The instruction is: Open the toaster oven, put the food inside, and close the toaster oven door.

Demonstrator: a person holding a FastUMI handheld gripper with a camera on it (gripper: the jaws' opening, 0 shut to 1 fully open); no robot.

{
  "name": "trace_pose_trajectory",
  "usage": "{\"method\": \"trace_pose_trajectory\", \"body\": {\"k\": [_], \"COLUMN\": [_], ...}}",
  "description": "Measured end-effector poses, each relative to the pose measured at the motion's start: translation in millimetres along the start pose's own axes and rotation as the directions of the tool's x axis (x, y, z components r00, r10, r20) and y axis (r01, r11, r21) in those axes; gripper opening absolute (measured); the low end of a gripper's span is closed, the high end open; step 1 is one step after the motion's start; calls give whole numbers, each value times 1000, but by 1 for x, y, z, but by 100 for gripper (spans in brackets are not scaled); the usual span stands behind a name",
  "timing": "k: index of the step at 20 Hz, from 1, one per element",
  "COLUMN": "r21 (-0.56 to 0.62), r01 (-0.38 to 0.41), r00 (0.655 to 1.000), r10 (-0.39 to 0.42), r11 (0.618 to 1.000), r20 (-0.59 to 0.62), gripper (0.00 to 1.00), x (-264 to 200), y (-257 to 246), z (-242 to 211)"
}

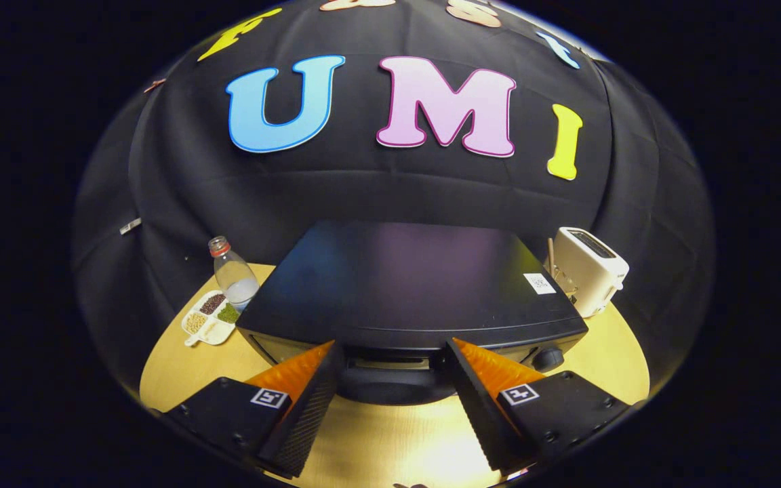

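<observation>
- Black cloth wall (180,183) hangs behind, creased, curving around the scene.
- A pale wooden counter (607,352) with a rounded edge stands before it.
- Light falls from above, leaving a bright glare on the counter's near part.

Dim booth, soft sheen on toaster oven (404,285) top, sharp centre, edges bowed

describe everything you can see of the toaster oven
The toaster oven is a black box with a smooth, slightly shiny top that bears a small white sticker near its right edge. A round knob sits at its front right. It stands on the round wooden table, between a bottle and a white toaster. The open gripper hovers at its front, touching nothing.
</observation>
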State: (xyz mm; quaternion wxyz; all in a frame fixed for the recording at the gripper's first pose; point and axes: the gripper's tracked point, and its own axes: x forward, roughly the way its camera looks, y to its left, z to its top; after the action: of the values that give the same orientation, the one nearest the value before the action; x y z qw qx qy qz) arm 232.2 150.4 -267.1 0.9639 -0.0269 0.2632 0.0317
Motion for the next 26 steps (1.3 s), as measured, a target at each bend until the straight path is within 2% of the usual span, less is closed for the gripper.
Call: {"method": "trace_pose_trajectory", "body": {"k": [3, 8, 11, 16, 23, 26], "r21": [78, 51, 59, 111, 130, 162], "r01": [13, 1, -6, -21, -30, -88], "r00": [1000, 998, 991, 953, 957, 963], "r10": [-12, 3, 14, 54, 66, 125], "r11": [997, 999, 998, 994, 991, 983], "r20": [-18, -66, -135, -297, -281, -238], "gripper": [98, 99, 99, 99, 99, 99], "x": [-4, -31, -51, -88, -113, -118], "y": [-1, 1, 0, -1, -16, -30], "z": [-11, -37, -71, -138, -136, -118]}}
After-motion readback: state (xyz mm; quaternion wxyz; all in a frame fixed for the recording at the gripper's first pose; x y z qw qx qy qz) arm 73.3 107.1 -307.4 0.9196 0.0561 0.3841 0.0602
